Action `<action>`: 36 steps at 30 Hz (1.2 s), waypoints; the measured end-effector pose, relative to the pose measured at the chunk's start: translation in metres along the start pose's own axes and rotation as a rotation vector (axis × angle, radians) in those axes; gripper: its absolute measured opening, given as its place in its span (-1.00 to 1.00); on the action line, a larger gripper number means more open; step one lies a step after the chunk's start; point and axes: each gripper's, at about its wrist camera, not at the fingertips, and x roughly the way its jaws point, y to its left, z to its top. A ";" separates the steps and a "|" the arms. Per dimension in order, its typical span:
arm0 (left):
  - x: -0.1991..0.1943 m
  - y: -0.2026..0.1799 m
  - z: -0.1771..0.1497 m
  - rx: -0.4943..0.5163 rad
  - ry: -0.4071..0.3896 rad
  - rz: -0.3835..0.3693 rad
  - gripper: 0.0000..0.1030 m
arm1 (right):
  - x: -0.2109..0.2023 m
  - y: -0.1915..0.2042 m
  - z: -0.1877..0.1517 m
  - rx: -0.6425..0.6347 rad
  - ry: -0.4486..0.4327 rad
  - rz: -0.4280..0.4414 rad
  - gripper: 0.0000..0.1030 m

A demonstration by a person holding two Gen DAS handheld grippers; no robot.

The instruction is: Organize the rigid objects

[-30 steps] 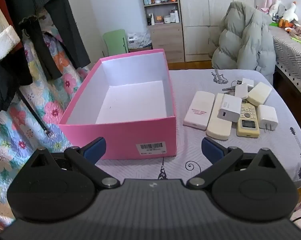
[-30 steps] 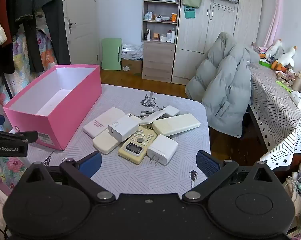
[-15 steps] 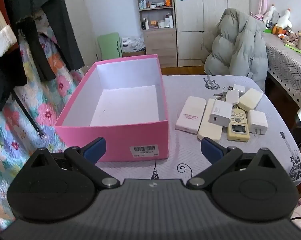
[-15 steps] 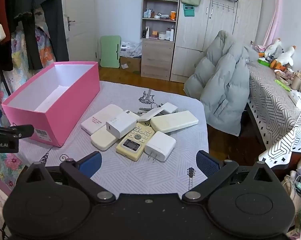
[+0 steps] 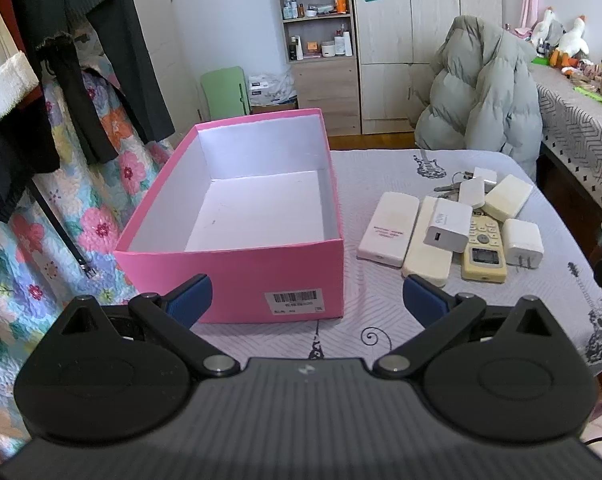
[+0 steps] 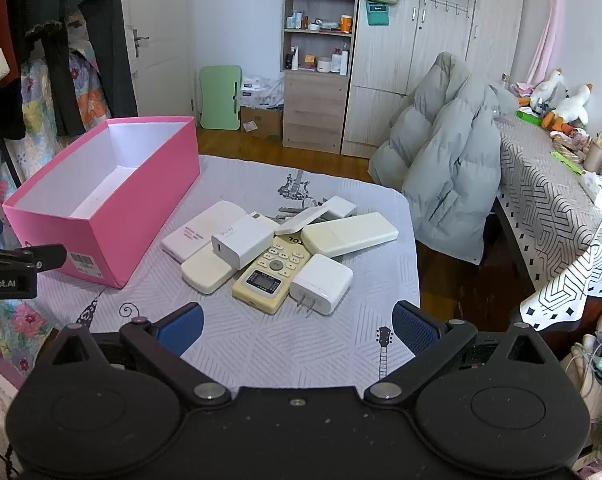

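Cluster of white chargers and remotes [image 6: 277,248] lies on the tablecloth [image 6: 261,344] right of the empty pink box [image 5: 237,272]; nearest piece is the white plug adapter [image 6: 321,283], prongs toward the camera, touching the yellowed remote [image 6: 271,274], whose long axis runs away from the jaws. Right gripper [image 6: 297,326] is nearer, jaws wide apart, holding nothing, cluster just ahead. Left gripper [image 5: 305,296], also spread and unloaded, faces the box front; remote and white cube charger [image 6: 241,240] crowd the adapter's left side.

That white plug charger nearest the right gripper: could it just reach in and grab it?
Probably yes. The charger lies at the near edge of the pile, prongs toward the right gripper, whose fingers are spread wide with only bare tablecloth between. Its far side touches the yellow remote.
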 end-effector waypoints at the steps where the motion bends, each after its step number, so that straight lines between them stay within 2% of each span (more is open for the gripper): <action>1: -0.001 0.000 0.000 0.003 -0.003 0.001 1.00 | 0.000 0.000 0.000 0.000 0.002 0.001 0.98; 36: 0.001 0.010 0.000 -0.033 0.005 0.005 1.00 | 0.003 0.000 -0.002 0.007 0.017 0.010 0.98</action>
